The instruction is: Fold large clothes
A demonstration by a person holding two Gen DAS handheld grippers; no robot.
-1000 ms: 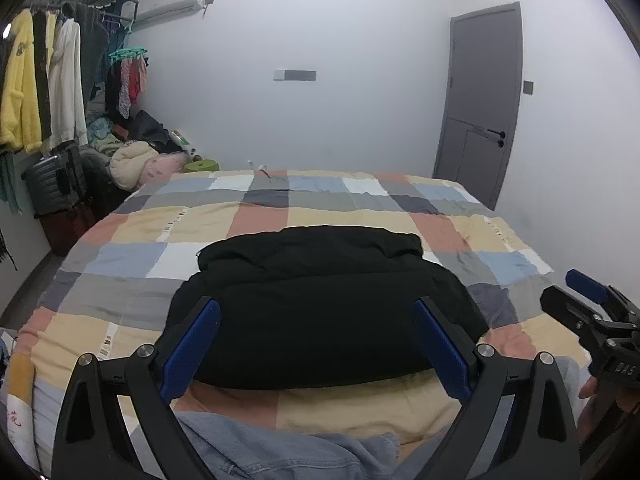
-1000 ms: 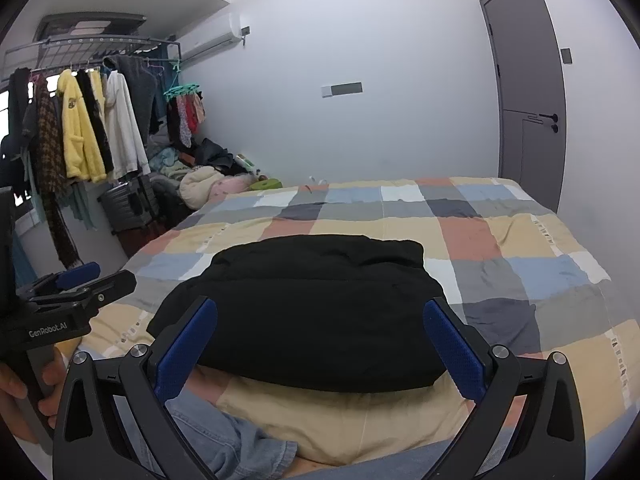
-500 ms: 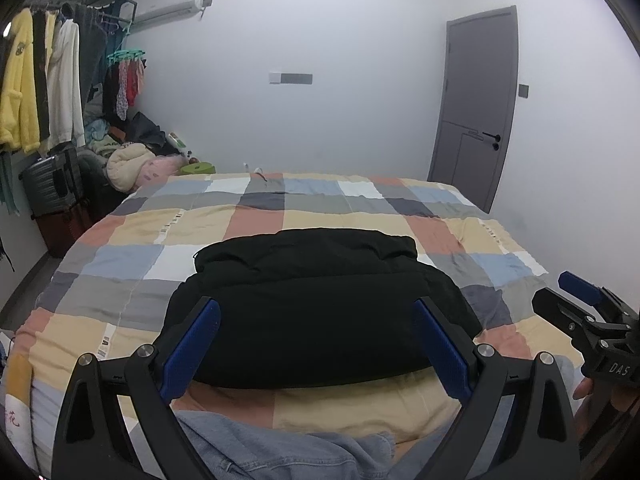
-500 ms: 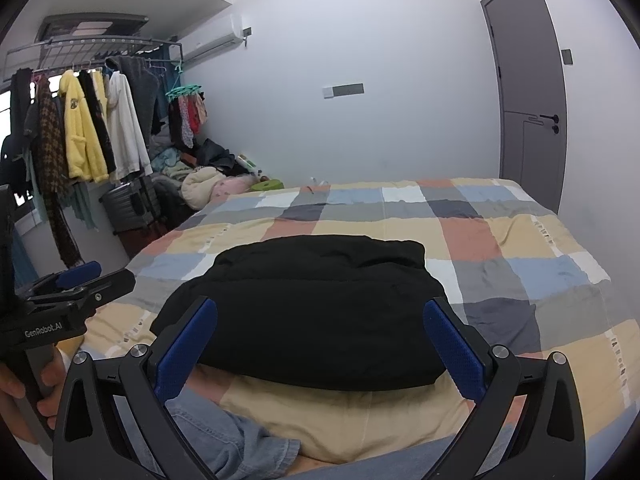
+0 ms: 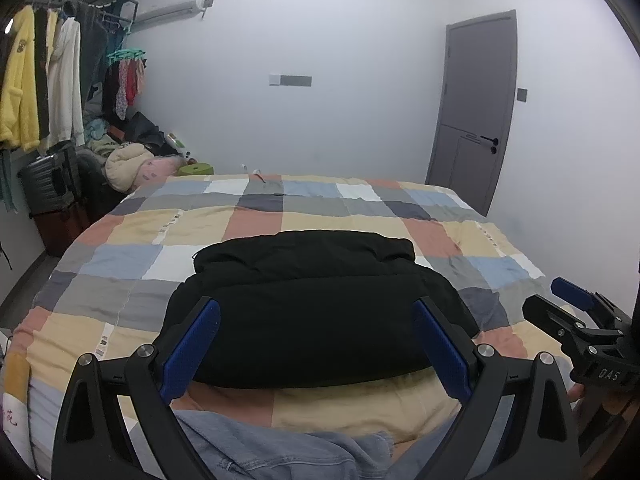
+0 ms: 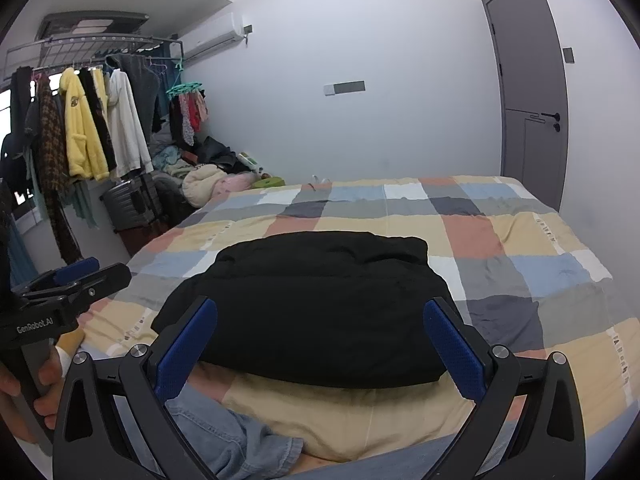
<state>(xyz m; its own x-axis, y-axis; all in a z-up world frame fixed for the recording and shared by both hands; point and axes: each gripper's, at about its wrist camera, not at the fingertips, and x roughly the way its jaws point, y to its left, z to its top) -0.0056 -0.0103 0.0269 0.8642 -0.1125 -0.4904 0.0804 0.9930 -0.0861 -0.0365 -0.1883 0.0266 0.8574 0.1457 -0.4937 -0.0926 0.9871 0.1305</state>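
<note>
Little change over the last second: both views have drifted up and back slightly, jacket shape unchanged. Reads as a retreat after the last fold, so I'd judge this garment done or nearly so.

Left claw (image 5: pixel 316 344): jaws wide apart, holding nothing. Right claw (image 6: pixel 320 346): jaws wide apart as well, empty. Both hover short of the bed's near edge, clear of the fabric. Each claw also shows at the side of the other's view, so they sit side by side, apart.

Jacket (image 5: pixel 316 304): black, folded into a compact thick block, lying on the bed (image 5: pixel 120 280) near its near edge, roughly centred left to right. Top layer sits a bit narrower than the bottom one.

Denim (image 6: pixel 224 440): lies at the near edge, just in front of the jacket, apart from it. Probably the next item.

Room: far half of the bed is bare quilt, wide margins left and right of the jacket. Rack (image 6: pixel 80 120) and luggage crowd the left side; the door (image 5: pixel 476 120) wall is close on the right.
</note>
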